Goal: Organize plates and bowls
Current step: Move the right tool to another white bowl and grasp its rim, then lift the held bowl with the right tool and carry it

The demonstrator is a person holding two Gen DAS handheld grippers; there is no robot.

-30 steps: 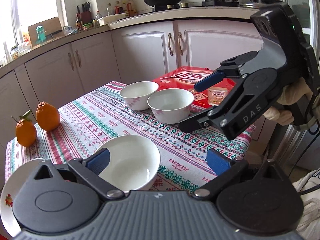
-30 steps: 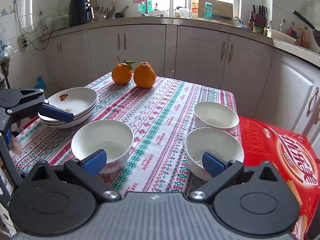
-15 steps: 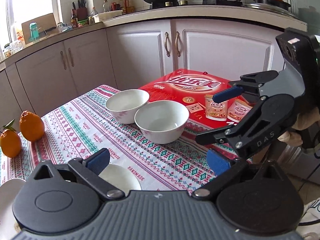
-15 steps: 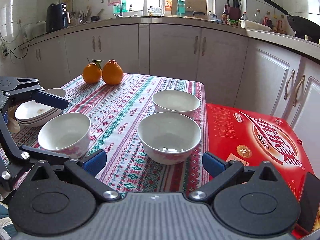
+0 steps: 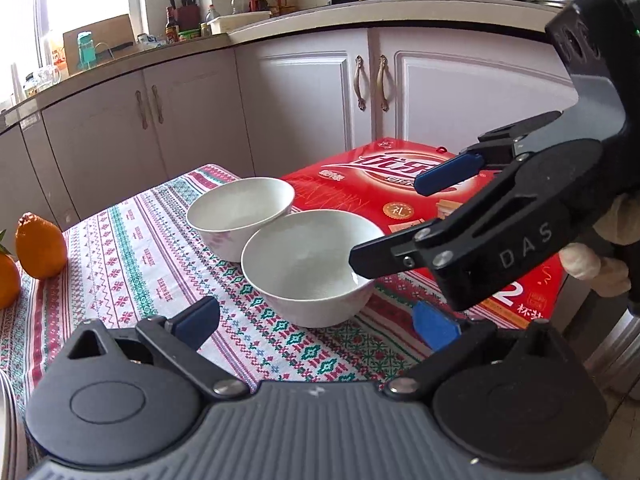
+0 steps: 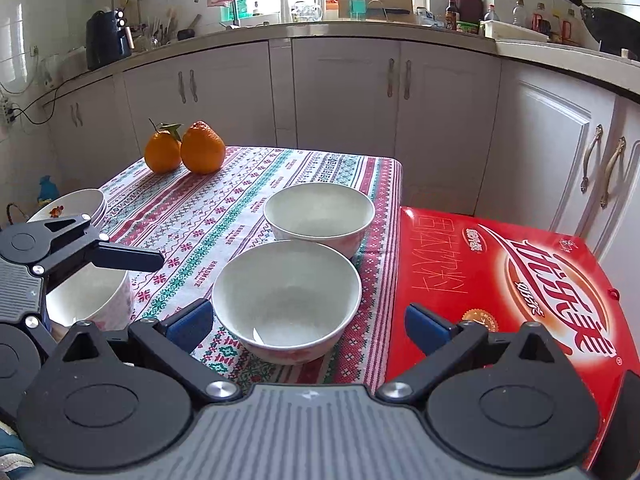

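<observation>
Kitchen, white panelled cabinets. Desk under woven patterned cloth; glossy red carton beside it. Two smooth white bowls touching near carton; third bowl, stacked plates left. Right gripper, left gripper: both wide open, empty.

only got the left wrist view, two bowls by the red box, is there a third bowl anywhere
Observer: Yes, a third bowl sits partly behind the left gripper in the right wrist view.
Operator: any plates
Observer: A stack of plates sits at the table's left edge, beyond that bowl.
Operator: right gripper lined up?
Observer: The near bowl lies centred ahead of the open right gripper, untouched.
</observation>
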